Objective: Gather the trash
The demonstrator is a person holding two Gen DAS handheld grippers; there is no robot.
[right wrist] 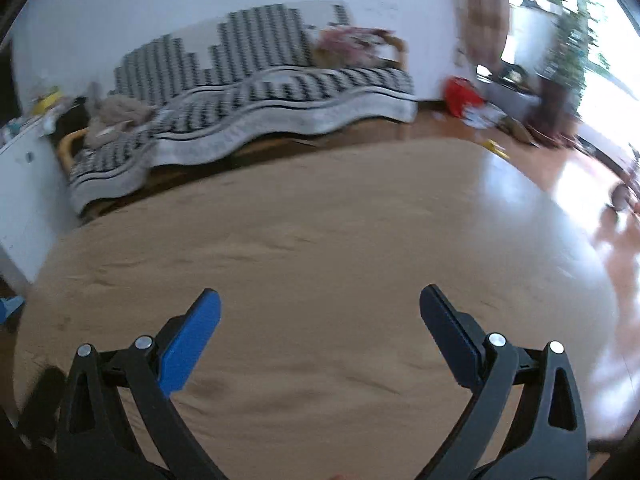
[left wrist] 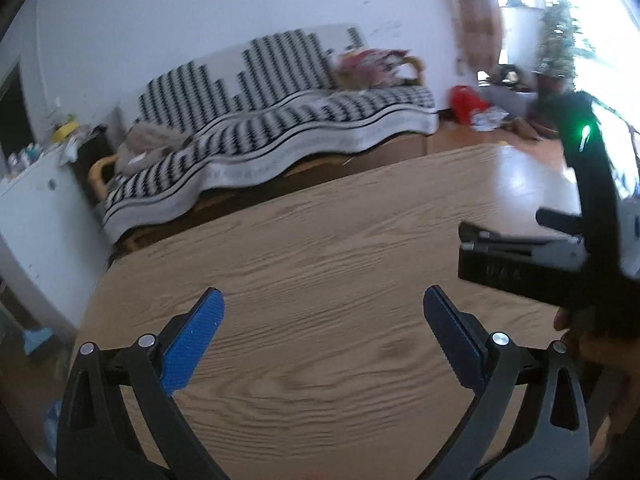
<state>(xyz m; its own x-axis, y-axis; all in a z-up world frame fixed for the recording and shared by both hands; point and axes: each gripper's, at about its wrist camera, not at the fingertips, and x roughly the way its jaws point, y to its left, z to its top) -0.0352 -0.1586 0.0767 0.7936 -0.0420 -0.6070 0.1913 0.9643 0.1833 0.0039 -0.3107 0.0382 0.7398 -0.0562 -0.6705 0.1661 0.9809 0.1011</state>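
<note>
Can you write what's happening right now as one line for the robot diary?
left gripper: jaws open, holding nothing | right gripper: jaws open, holding nothing | both above wooden table | no trash on visible tabletop

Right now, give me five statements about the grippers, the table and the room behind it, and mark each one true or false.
1. The left gripper is open with nothing between its blue pads. True.
2. The right gripper is shut on a piece of trash. False: its jaws stand wide apart and hold nothing.
3. A sofa with a black and white patterned cover stands beyond the wooden table. True.
4. A red bag lies on the tabletop between the grippers. False: it sits on the floor by the far wall, right of the sofa.
5. The stretch of table in front of both grippers is covered with bottles. False: only bare wood grain shows there.
</note>
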